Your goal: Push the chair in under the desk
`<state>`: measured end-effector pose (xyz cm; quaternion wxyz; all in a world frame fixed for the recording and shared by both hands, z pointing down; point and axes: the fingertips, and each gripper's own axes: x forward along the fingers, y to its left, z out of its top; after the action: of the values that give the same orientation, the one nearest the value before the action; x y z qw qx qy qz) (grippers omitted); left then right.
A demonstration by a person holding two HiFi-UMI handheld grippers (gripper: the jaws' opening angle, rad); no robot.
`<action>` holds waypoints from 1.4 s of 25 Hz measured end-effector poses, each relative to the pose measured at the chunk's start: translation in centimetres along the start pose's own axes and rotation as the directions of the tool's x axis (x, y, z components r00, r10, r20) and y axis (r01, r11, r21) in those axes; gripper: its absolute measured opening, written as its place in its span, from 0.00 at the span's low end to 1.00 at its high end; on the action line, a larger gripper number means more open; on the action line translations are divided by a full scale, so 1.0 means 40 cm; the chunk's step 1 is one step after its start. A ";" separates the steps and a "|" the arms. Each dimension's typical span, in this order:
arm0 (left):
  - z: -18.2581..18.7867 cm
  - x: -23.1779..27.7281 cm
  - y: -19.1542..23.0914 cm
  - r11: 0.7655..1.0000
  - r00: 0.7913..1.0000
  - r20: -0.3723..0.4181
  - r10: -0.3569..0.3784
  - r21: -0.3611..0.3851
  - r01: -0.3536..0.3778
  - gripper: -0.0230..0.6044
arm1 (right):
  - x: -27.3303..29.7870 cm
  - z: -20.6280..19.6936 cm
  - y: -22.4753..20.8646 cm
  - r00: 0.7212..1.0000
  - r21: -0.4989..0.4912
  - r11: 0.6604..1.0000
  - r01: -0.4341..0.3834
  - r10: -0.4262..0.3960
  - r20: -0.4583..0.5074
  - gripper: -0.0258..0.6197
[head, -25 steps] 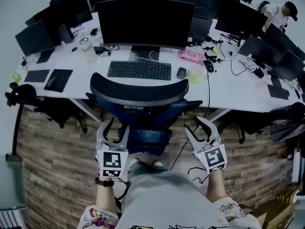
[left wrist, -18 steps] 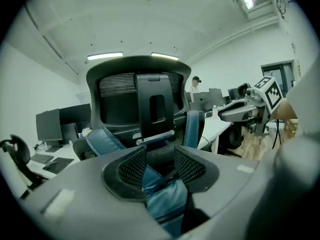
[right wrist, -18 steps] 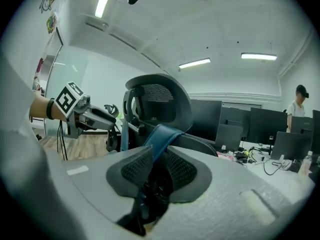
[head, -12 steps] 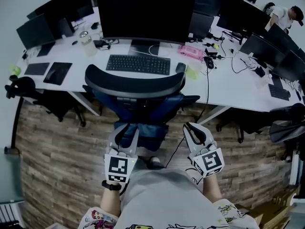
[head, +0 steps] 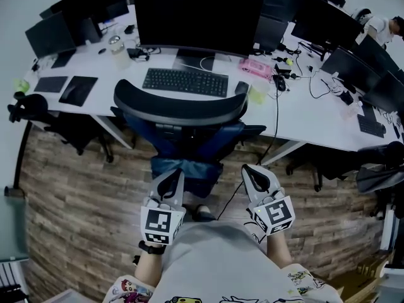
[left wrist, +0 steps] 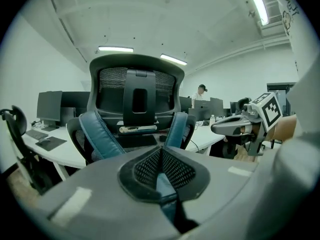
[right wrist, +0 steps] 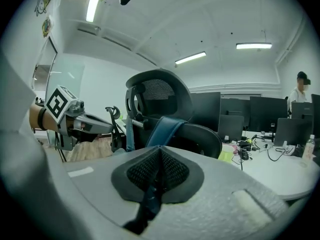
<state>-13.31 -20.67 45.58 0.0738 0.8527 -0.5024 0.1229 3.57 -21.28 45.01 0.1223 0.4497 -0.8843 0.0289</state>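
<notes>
Behind chair [head: 180, 110], left gripper [head: 170, 179], right gripper [head: 256, 172], both just closed, empty

My left gripper [head: 170, 179] and right gripper [head: 255, 173] are pale grey shells with black mesh-padded fingers [left wrist: 148, 168], a black-and-white marker cube [head: 158, 226] behind each, then a dark wristband [head: 149, 248] and my grey shirt [head: 214, 257] with cartoon-print sleeves [head: 128, 290].

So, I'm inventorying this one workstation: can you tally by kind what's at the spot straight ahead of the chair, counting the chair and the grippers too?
Large monitor: 1
Keyboard: 1
Mouse: 1
Office chair: 1
Grippers: 2, the left gripper and the right gripper, both shut
Total: 6
</notes>
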 end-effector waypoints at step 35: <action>-0.014 -0.021 0.024 0.998 0.998 -0.023 0.056 0.009 -0.056 0.05 | -0.008 0.005 -0.025 0.999 0.040 0.999 0.032 -0.033 0.037 0.04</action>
<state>-14.63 -20.28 45.89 0.0727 0.8370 -0.5247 0.1368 4.51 -21.67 44.66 0.0973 0.4668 -0.8782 0.0360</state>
